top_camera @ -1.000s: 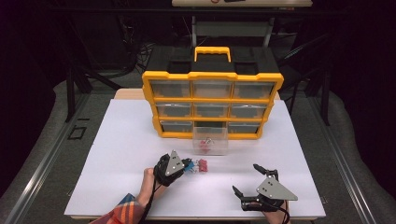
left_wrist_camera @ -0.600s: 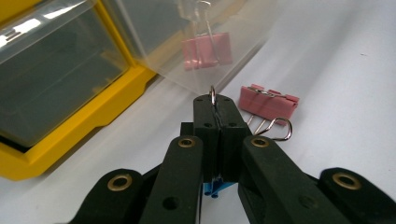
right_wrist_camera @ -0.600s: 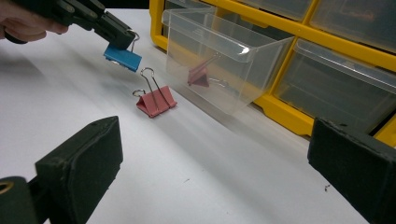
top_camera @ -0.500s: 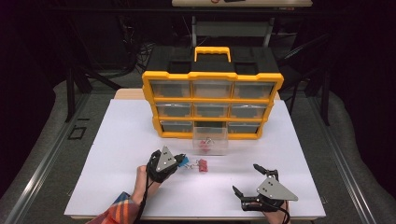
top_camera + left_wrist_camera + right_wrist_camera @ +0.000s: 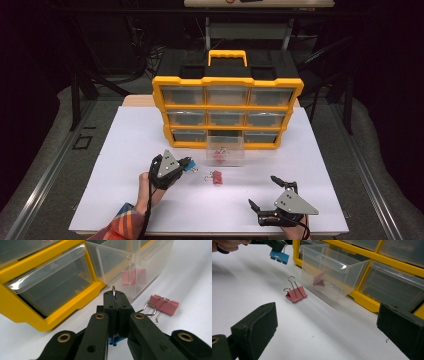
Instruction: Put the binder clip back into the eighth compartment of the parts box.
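Left claw (image 5: 186,164) is clenched on the wire handle of a small blue binder clip (image 5: 279,256), lifted off the white desk (image 5: 100,165) just left of the pulled-out clear plastic drawer (image 5: 226,149), probably for dropping in, while the right claw (image 5: 265,194) rests released at the near right.

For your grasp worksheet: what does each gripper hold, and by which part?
The left gripper is shut on a blue clip, pinching its wire handle so the body hangs below. The right gripper is open and holds nothing.

clip (image 5: 216,177) on table (image 5: 125,150) | before drawer (image 5: 226,155) | cabinet (image 5: 227,110) behind
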### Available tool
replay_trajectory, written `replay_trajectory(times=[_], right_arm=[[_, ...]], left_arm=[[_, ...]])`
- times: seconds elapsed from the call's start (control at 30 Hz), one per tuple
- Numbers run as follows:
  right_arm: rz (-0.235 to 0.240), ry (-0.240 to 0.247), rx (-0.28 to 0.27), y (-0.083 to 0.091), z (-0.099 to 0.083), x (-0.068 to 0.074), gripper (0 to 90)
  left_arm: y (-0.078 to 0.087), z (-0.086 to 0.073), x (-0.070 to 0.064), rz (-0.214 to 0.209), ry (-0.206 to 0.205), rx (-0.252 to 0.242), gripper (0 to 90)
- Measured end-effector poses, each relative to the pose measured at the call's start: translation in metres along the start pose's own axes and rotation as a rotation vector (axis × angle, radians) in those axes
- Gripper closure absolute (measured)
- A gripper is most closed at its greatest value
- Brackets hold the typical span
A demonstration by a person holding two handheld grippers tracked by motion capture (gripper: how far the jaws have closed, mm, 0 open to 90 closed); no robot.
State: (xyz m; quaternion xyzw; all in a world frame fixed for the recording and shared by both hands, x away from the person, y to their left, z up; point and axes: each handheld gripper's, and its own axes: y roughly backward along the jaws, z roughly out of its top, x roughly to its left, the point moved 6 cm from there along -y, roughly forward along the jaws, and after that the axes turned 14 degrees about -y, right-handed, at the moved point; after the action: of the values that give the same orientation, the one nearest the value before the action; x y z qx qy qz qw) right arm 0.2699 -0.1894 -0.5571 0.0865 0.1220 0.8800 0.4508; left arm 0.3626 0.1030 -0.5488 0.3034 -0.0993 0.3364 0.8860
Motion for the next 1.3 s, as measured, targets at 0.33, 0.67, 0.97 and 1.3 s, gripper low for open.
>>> replay_trajectory(times=[0.33,0.67,0.97,1.3], right_arm=[[0.000,0.006,0.000,0.000,0.000,0.001,2.6],[-0.001,0.004,0.006,0.000,-0.001,0.002,2.6],[-0.001,0.005,0.003,0.001,-0.001,0.003,2.7],[-0.003,0.005,0.007,0.001,-0.001,0.002,2.7]], left_arm=[[0.006,0.009,0.010,0.010,0.021,-0.036,88.7],[0.010,0.026,0.024,0.021,0.030,-0.061,88.7],[0.013,0.049,0.034,0.045,-0.004,-0.093,88.7],[0.007,0.073,0.043,0.048,-0.014,-0.123,88.7]])
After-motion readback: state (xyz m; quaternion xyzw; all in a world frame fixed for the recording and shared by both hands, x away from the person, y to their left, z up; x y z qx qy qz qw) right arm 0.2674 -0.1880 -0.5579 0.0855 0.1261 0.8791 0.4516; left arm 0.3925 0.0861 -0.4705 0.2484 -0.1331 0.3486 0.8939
